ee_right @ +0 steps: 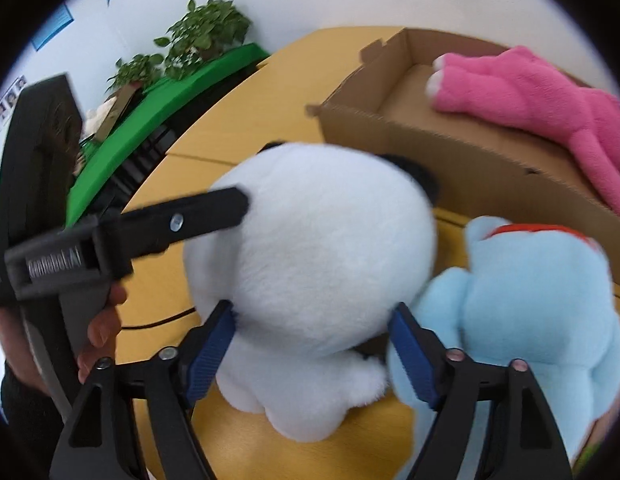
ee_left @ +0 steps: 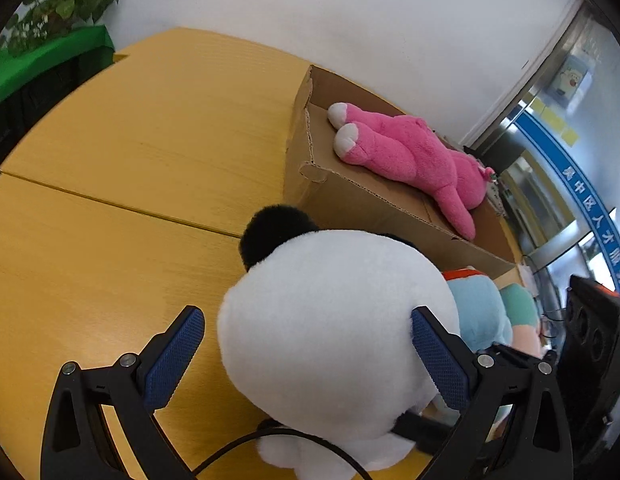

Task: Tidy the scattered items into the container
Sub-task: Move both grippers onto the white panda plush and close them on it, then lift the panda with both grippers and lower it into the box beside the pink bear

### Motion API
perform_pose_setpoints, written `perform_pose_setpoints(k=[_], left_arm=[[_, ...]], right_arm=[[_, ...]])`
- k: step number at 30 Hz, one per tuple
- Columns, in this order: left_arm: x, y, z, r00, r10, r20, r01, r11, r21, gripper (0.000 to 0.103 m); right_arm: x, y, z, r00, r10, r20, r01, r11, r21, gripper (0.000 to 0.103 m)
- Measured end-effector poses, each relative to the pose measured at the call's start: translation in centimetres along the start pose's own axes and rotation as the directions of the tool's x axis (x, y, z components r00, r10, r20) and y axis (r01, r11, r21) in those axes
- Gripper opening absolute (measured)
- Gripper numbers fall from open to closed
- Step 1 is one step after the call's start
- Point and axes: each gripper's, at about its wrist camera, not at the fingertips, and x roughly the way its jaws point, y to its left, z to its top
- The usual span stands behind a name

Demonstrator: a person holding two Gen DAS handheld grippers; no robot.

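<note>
A white plush toy with black ears (ee_left: 330,312) (ee_right: 310,240) sits upright on the yellow table (ee_left: 129,152). My left gripper (ee_left: 305,314) is open around its head: the right pad touches the fur and the left pad stands clear. My right gripper (ee_right: 313,308) is also open, straddling the toy's neck from behind. One left finger (ee_right: 213,210) rests against the head's side. Behind stands an open cardboard box (ee_left: 350,196) (ee_right: 450,152), and a pink plush (ee_left: 414,152) (ee_right: 542,96) lies across it. A light blue plush with a red collar (ee_right: 518,304) (ee_left: 480,312) sits beside the white toy.
A person's hand (ee_right: 101,320) holds the left gripper. A black cable (ee_right: 157,322) lies on the table. A green ledge with plants (ee_right: 181,76) lies beyond the table's far edge. A black device (ee_left: 594,344) stands at the right, and another pastel plush (ee_left: 518,308) sits behind the blue one.
</note>
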Motion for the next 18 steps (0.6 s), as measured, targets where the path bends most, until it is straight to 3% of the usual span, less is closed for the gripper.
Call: perform_pose_setpoints(k=[5, 7, 9, 13, 18], left_arm=[[1.8, -0.1, -0.6, 0.987, -0.137, -0.077, 0.138, 0.990, -0.001, 0.103], [2.0, -0.7, -1.0, 0.989, -0.127, -0.077, 0.131, 0.990, 0.053, 0.100], [1.8, -1.1, -1.0, 0.988, -0.139, -0.074, 0.144, 0.987, 0.068, 0.090], [1.5, -1.0, -0.8, 0.986, -0.152, -0.072, 0.156, 0.986, 0.053, 0.078], [-0.4, -2.5, -0.4, 0.991, -0.134, -0.022, 0.136, 0.987, 0.089, 0.074]], right_arm=[[1.4, 1.0, -0.5, 0.999, -0.048, 0.014, 0.049, 0.998, -0.048, 0.093], [1.4, 0.9, -0.3, 0.998, -0.056, 0.040, 0.057, 0.998, -0.040, 0.093], [1.4, 0.7, -0.1, 0.997, -0.050, 0.055, 0.052, 0.998, -0.032, 0.092], [1.1, 0.8, 0.1, 0.993, -0.043, 0.109, 0.049, 0.998, -0.051, 0.073], [-0.4, 0.9, 0.2, 0.985, -0.013, 0.174, 0.025, 0.997, -0.067, 0.064]])
